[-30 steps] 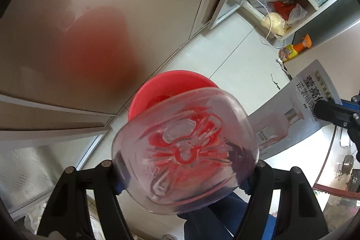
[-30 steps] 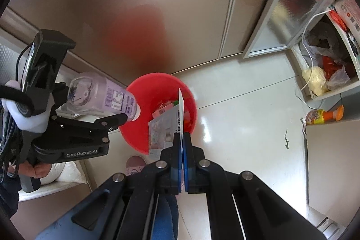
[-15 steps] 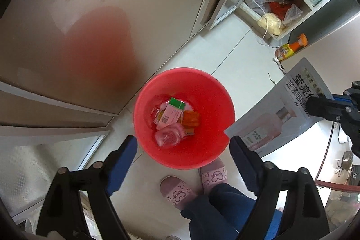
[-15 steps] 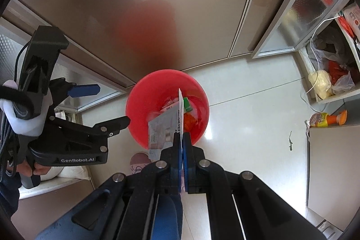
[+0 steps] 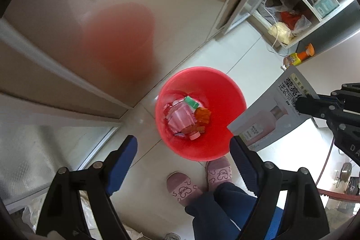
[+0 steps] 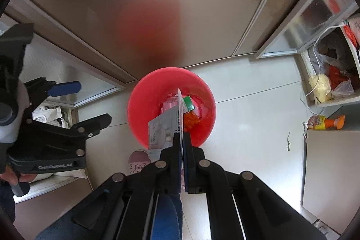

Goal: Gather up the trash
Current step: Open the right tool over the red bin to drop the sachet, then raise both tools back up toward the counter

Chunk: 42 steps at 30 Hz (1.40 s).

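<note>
In the left wrist view the left claw [image 5: 183, 150] gapes wide and empty at lower centre, above the round red plastic bin [image 5: 200, 114] on the pale floor, where a clear plastic bottle [image 5: 181, 118] lies among wrappers. That view shows the printed face of the grey rectangular cosmetics leaflet [image 5: 272, 114] at right, pinched by the right claw [image 5: 301, 102]. The right wrist view shows the leaflet [image 6: 165, 127] mostly edge-on at centre, clamped in the closed right claw [image 6: 181, 138] over the bin [image 6: 144, 105].
</note>
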Tool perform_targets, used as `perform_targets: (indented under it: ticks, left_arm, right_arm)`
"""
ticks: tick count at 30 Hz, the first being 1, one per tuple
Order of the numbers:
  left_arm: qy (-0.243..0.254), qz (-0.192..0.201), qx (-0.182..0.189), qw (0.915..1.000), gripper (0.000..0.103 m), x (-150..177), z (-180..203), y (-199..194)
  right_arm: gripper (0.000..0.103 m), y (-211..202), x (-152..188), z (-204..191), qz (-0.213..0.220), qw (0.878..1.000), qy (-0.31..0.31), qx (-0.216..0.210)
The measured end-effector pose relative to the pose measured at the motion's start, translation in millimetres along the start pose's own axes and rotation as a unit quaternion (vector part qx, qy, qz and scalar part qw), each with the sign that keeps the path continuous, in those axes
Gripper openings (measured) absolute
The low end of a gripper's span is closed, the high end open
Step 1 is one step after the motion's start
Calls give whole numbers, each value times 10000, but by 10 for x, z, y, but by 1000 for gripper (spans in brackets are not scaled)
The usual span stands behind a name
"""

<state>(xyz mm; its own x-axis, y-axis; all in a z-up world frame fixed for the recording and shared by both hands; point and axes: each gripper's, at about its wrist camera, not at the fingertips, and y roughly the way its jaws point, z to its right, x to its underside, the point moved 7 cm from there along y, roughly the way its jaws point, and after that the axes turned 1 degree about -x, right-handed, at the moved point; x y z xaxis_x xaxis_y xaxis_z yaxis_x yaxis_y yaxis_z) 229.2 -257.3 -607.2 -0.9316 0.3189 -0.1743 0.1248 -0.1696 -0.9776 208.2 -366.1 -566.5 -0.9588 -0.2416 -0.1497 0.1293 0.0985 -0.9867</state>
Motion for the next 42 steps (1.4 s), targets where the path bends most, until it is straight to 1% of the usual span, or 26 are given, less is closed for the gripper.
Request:
perform_targets:
  ticks: [3,5,7,9,11,15,20,26,27,30,33,36,37,39,40,42]
  left_arm:
    - [24,9,-136,9999,83,38,-50,-99]
    - [-38,10,-124,9999,83,63,-87,-179]
    - [-98,7,-99,9999,83,85,-100,-265]
    - [-132,3,-111,9999,83,89,-115,-374]
    - [-145,47,-99,9998,83,77,-99,-557]
    - [-198,246,-270,9991,83,25,-81,-1064]
    - [-508,571,-400,9963,83,-81,-96,-1895]
    - [-927,927,-417,9905,83,-183,-102,-2810]
    - [-981,981,-419,9894,83,-188,-102,-2947]
    - [-1134,1123,-487,9860,83,-188,-131,-3323]
    - [-1256,1339,-599,9812,83,-221,-151,-3687]
    - [-1338,1560,-804,9753,83,-205,-209,-4014]
    - [-1369,1636,-857,9732,83,-191,-232,-4126]
    - [-1448,1759,-966,9689,83,-135,-316,-4295]
    - [-1526,1815,-1041,9659,83,-88,-378,-4374]
    - [-1723,1882,-1104,9606,85,-6,-522,-4494]
  right_arm:
    - [2,-6,6,-83,-7,10000,-85,38]
    - [11,-35,5,-110,-43,9999,-108,123]
    - [33,-100,2,-155,-16,9998,-150,138]
    - [42,-206,-10,-203,77,9997,-195,159]
    - [43,-342,-22,-225,118,9996,-193,183]
    - [43,-711,-57,-246,172,9997,-134,140]
    - [43,-1457,-174,-372,422,9988,-179,179]
    - [43,-2343,-360,-614,793,9964,-267,126]
    - [46,-2489,-388,-659,887,9955,-313,135]
    - [59,-2896,-477,-761,1208,9916,-426,158]
    - [62,-3230,-530,-919,1451,9879,-546,108]
    - [72,-3504,-602,-1080,1673,9837,-662,47]
    - [73,-3589,-625,-1145,1771,9816,-720,28]
    - [75,-3731,-663,-1273,1961,9767,-866,56]
    - [80,-3799,-689,-1348,2069,9737,-954,95]
    - [84,-3892,-744,-1453,2228,9685,-1110,85]
